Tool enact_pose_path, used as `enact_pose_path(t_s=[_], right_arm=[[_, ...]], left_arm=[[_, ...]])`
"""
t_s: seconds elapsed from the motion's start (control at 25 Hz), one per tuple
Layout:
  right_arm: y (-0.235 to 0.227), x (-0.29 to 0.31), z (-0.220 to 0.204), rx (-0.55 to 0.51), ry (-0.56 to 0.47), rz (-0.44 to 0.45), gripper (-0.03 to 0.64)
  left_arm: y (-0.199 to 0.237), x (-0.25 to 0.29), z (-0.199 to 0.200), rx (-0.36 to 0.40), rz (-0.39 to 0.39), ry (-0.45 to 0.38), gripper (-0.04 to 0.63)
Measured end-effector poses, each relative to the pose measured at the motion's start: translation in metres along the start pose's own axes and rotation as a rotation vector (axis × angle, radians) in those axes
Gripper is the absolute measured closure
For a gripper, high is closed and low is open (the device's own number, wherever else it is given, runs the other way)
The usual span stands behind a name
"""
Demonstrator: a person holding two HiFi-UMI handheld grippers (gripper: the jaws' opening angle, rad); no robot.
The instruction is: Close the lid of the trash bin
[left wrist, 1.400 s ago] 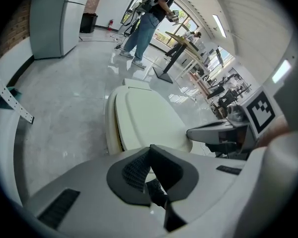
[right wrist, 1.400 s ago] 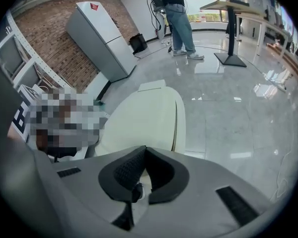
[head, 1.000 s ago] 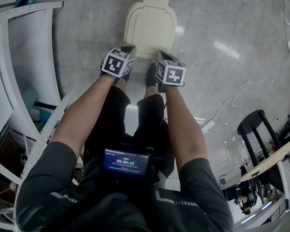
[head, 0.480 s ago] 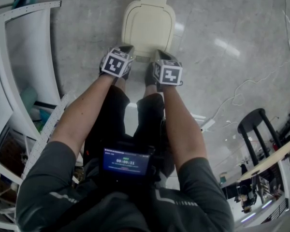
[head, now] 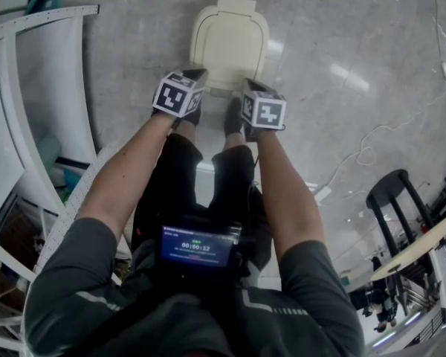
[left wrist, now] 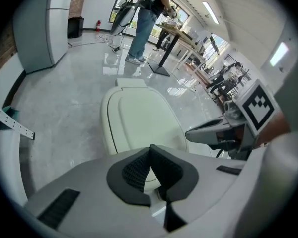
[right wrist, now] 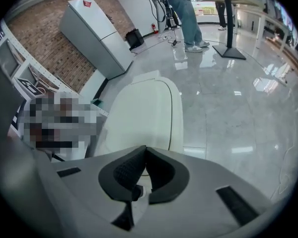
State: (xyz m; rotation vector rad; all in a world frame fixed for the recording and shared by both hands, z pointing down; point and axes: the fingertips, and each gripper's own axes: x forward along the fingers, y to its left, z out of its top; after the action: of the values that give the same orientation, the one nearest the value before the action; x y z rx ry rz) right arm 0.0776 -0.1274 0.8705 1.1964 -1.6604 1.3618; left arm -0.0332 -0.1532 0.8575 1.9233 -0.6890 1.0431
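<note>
The cream trash bin (head: pixel 229 43) stands on the grey floor with its lid lying flat down on it. My left gripper (head: pixel 196 79) is above the bin's near left corner and my right gripper (head: pixel 248 89) is above its near right corner. In the left gripper view the lid (left wrist: pixel 139 115) fills the middle, just beyond the gripper (left wrist: pixel 150 148), whose dark pads meet at the tip with nothing between them. The right gripper (right wrist: pixel 145 149) in its own view is likewise shut and empty above the lid (right wrist: pixel 149 110). I cannot tell whether either gripper touches the lid.
White curved shelving (head: pixel 52 88) runs along the left. A black stool (head: pixel 392 199) and a round table (head: pixel 416 245) stand at the right, with a thin cable (head: pixel 372 149) on the floor. A person (left wrist: pixel 145 24) stands beyond the bin, and a grey cabinet (right wrist: pixel 95 33) is behind it.
Hardly anything: both grippers stay shut by the bin's near edge and the lid stays down. The view only wobbles a little.
</note>
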Motion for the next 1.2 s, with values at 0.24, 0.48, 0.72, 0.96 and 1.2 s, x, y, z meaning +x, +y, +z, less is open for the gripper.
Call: enact_pose_path(t_s=[0.24,0.48,0.72,0.96,1.2], right_arm=[[0.028,-0.051,0.047,-0.097,-0.126,0.079,0.606],[0.054,-0.129,0.108,-0.140,-0.311,0.142,0.606],[0.091,-0.211,0.145,-0.286,-0.435,0.222,0.606],[0.110,-0.303,0.186,-0.287,-0.574,0.267,0.606],[0.133,-0.387,0.216,-0.310,-0.679,0.284,0.606]], left_arm=[[-0.011,-0.049,0.055,0.014,0.018,-0.128,0.601],[-0.038,-0.110,0.109,0.062,0.022,-0.262,0.601],[-0.070,-0.196,0.149,0.035,0.014,-0.449,0.601],[-0.096,-0.264,0.186,0.091,0.020,-0.565,0.601],[-0.119,-0.348,0.232,0.165,0.029,-0.717,0.601]])
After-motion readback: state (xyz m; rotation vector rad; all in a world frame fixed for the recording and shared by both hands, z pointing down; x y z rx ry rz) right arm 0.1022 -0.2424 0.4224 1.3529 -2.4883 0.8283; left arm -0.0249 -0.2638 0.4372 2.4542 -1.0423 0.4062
